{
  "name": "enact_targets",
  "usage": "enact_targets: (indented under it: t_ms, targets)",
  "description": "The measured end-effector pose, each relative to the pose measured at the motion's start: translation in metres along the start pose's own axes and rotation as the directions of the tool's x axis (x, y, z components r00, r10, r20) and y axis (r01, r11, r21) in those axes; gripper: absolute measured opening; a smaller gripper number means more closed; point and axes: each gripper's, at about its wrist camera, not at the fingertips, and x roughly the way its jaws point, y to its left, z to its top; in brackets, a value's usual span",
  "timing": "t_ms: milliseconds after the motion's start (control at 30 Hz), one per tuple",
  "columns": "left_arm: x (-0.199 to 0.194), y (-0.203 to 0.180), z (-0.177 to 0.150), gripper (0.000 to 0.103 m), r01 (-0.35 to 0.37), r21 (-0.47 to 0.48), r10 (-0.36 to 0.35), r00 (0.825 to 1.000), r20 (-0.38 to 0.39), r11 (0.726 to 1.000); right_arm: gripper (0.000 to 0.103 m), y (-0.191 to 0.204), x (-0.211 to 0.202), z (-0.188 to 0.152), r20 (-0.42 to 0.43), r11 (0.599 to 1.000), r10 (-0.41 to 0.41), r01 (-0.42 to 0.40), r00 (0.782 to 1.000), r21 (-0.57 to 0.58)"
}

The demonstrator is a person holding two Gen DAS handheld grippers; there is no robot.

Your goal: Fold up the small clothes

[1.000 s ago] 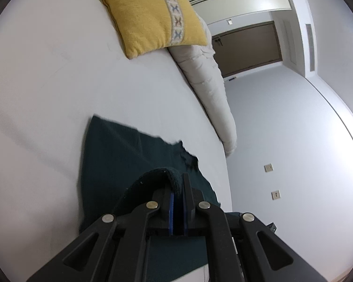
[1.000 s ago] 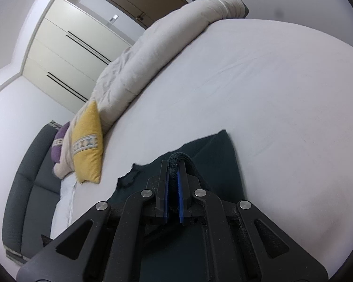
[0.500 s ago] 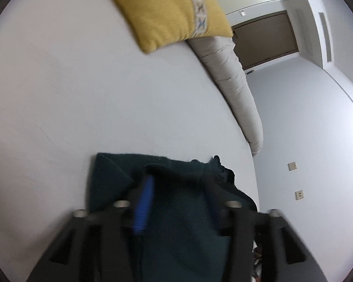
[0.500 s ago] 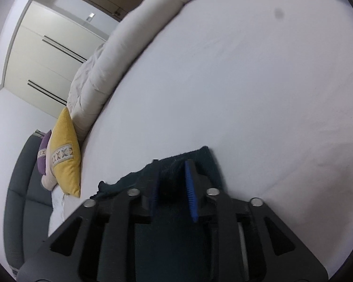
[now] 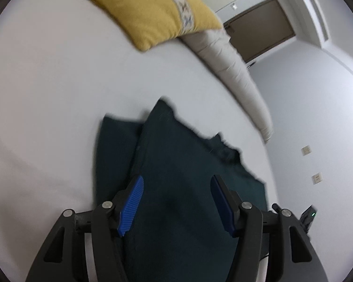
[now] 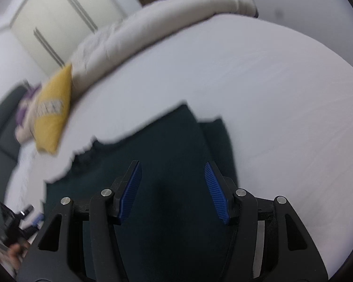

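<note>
My left gripper (image 5: 176,202) and right gripper (image 6: 173,188) have just been opening, both released, nothing pinched, above the dark green garment (image 5: 188,164) lying folded on the near white bed (image 5: 47,94).

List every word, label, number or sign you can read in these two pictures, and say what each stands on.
None can be read.
The yellow cushion has a woven band of crosses: a pattern, no letters.
The dark green garment shows no label.
The wall plates are blank.

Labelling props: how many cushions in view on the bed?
2 for sure: yellow cushion at the head end beside the rolled duvet, purple cushion behind it, mostly hidden. A pale shape below may be another.
</note>
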Motion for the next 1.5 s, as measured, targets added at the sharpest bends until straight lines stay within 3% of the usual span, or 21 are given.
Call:
enact_targets:
  t_ms: [33, 100, 167, 300, 367, 400, 467, 567, 700, 867, 933, 1000, 1067, 1200, 1300, 1367, 1500]
  targets:
    - [0.001, 0.000, -0.005, 0.061, -0.002, 0.013, 0.002, 1.000, 0.004, 1.000, 0.055, 0.004, 0.013, -0.008, -0.044, 0.998, -0.039, 0.037, 0.998, -0.046]
    - [-0.002, 0.000, -0.010, 0.060, -0.002, 0.023, 0.002, 1.000, 0.007, 1.000, 0.054, 0.019, 0.018, -0.017, -0.012, 0.978, -0.104, 0.100, 0.995, -0.183]
    - [-0.012, -0.002, -0.013, 0.060, -0.005, 0.033, 0.004, 1.000, 0.020, 0.999, 0.054, 0.032, 0.014, -0.020, -0.005, 0.965, -0.151, 0.146, 0.989, -0.217]
    - [-0.030, -0.014, -0.027, 0.060, -0.037, 0.102, 0.031, 0.997, 0.067, 0.994, 0.055, 0.053, -0.012, -0.023, 0.095, 0.967, -0.086, 0.106, 0.992, -0.233]
    - [-0.027, -0.017, -0.037, 0.060, -0.076, 0.141, 0.071, 0.997, 0.041, 0.987, 0.058, 0.051, 0.004, -0.031, 0.019, 0.960, -0.131, 0.132, 0.991, -0.247]
    - [-0.025, -0.017, -0.040, 0.057, -0.095, 0.155, 0.090, 0.995, 0.036, 0.983, 0.058, 0.047, 0.020, -0.037, -0.069, 0.960, -0.142, 0.120, 0.987, -0.253]
    - [-0.026, -0.018, -0.047, 0.051, -0.120, 0.174, 0.116, 0.993, 0.036, 0.977, 0.058, 0.053, 0.009, -0.042, -0.004, 0.942, -0.161, 0.152, 0.987, -0.300]
    - [-0.034, -0.018, -0.051, 0.049, -0.134, 0.174, 0.126, 0.990, 0.056, 0.975, 0.058, 0.055, -0.015, -0.036, 0.054, 0.968, -0.105, 0.115, 0.993, -0.224]
    - [-0.040, -0.023, -0.058, 0.049, -0.178, 0.209, 0.165, 0.983, 0.077, 0.962, 0.058, 0.044, -0.044, -0.038, 0.183, 0.973, -0.139, 0.169, 0.973, -0.158]
    - [-0.037, -0.024, -0.066, 0.049, -0.210, 0.240, 0.196, 0.977, 0.084, 0.948, 0.058, 0.011, -0.038, -0.046, 0.111, 0.978, -0.187, 0.196, 0.976, -0.077]
    - [-0.032, -0.023, -0.069, 0.043, -0.231, 0.255, 0.219, 0.973, 0.077, 0.939, 0.057, -0.001, -0.029, -0.051, 0.052, 0.977, -0.194, 0.197, 0.980, -0.079]
    - [-0.031, -0.022, -0.070, 0.028, -0.248, 0.260, 0.238, 0.969, 0.072, 0.933, 0.051, -0.032, -0.042, -0.069, 0.008, 0.976, -0.194, 0.194, 0.981, -0.095]
    - [-0.034, -0.020, -0.069, 0.017, -0.246, 0.244, 0.238, 0.969, 0.062, 0.938, 0.045, -0.036, -0.046, -0.073, 0.057, 0.976, -0.192, 0.197, 0.980, -0.094]
    - [-0.036, -0.019, -0.074, 0.014, -0.259, 0.260, 0.253, 0.966, 0.059, 0.930, 0.044, -0.039, -0.061, -0.076, 0.119, 0.981, -0.169, 0.178, 0.978, -0.073]
    - [-0.035, -0.019, -0.075, 0.014, -0.267, 0.262, 0.260, 0.964, 0.061, 0.927, 0.029, -0.036, -0.052, -0.083, 0.049, 0.969, -0.197, 0.202, 0.979, -0.142]
    - [-0.035, -0.019, -0.075, 0.011, -0.270, 0.263, 0.264, 0.963, 0.061, 0.926, 0.027, -0.036, -0.055, -0.087, 0.059, 0.967, -0.202, 0.208, 0.978, -0.150]
    - [-0.034, -0.016, -0.075, 0.006, -0.269, 0.269, 0.265, 0.963, 0.051, 0.925, 0.010, -0.034, -0.062, -0.092, 0.054, 0.959, -0.216, 0.222, 0.975, -0.177]
